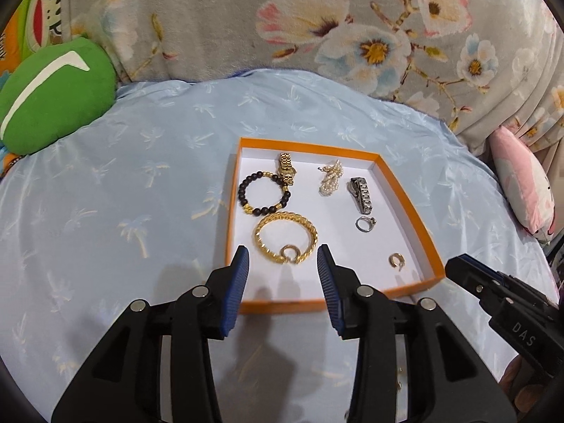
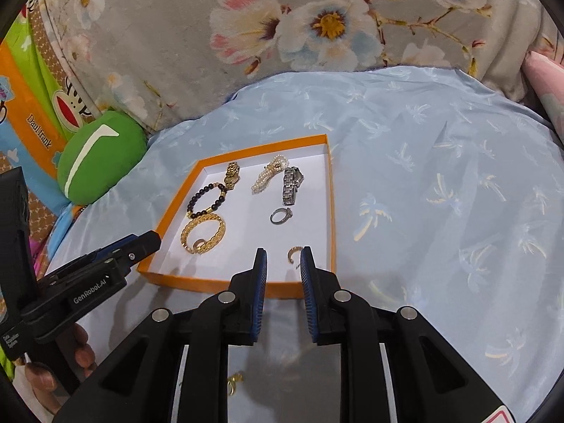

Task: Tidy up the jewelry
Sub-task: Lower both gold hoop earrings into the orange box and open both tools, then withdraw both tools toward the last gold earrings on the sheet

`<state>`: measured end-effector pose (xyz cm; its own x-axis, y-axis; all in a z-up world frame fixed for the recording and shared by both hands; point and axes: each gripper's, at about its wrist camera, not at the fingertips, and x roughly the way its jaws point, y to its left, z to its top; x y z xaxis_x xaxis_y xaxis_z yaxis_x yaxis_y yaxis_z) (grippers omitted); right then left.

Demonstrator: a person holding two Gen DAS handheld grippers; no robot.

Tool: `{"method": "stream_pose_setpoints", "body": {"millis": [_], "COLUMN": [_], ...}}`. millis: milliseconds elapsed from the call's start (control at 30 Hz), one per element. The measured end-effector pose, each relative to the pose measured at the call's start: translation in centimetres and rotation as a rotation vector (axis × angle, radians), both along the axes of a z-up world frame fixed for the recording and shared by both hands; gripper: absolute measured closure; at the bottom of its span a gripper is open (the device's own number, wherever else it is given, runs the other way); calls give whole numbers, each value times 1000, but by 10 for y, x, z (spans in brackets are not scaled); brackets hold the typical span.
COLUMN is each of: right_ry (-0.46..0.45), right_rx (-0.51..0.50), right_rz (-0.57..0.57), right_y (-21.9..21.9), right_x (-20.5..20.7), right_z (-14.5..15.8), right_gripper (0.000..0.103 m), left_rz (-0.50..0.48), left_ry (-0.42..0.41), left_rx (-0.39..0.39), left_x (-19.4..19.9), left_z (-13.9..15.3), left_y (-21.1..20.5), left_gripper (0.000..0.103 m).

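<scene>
An orange-rimmed white tray (image 1: 405, 190) lies on the blue bedspread; it also shows in the right wrist view (image 2: 331, 194). In it lie a gold watch (image 1: 286, 167), a black bead bracelet (image 1: 264, 194), a gold chain bracelet (image 1: 285, 241) with a ring on it, a pearl piece (image 1: 330, 178), a silver watch (image 1: 361, 194), a silver ring (image 1: 365, 224) and a gold ring (image 1: 396, 260). My left gripper (image 1: 283, 257) is open and empty over the tray's near edge, by the gold bracelet. My right gripper (image 2: 283, 257) is open and empty, next to the gold ring (image 2: 294, 252). A small gold piece (image 2: 234, 382) lies on the bedspread under it.
A green plush (image 1: 53, 95) lies at the left. A floral blanket (image 1: 317, 17) rises behind the bed. A pink pillow (image 1: 521, 190) lies at the right. The light blue bedspread (image 1: 123, 194) surrounds the tray.
</scene>
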<state>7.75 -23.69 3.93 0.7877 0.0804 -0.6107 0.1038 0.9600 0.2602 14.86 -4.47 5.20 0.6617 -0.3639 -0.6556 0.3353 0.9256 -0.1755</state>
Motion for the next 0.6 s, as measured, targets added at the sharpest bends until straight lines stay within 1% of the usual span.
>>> {"method": "stream_pose_setpoints", "body": {"millis": [100,133,267,333,500,600], "right_ry": [9,16,46,59,81,92], "right_rx": [3,3,-42,-46,-16,-34], "right_rz": [4,8,19,28,55,79], "right_y": [3,5,19,25,37,49], "right_x": [-21,-27,-49,-56,-62,-58], "right_z": [-4,-6,-17,-23,-33,-37], "right_gripper": [83,83,81,77,76,73], "left_rz": [4,3,-11,-22,-43,-50], "left_ry": [4,2,1,13,42,66], "left_rx": [-6,-5,0,-1,10,13], "left_x": [-17,-23,-48,-58,-80,-88], "left_z": [2,2,2,-1,-11,-19], "left_y": [12,15,23,25,25,26], "left_gripper": [59,59,58,55,54,54]}}
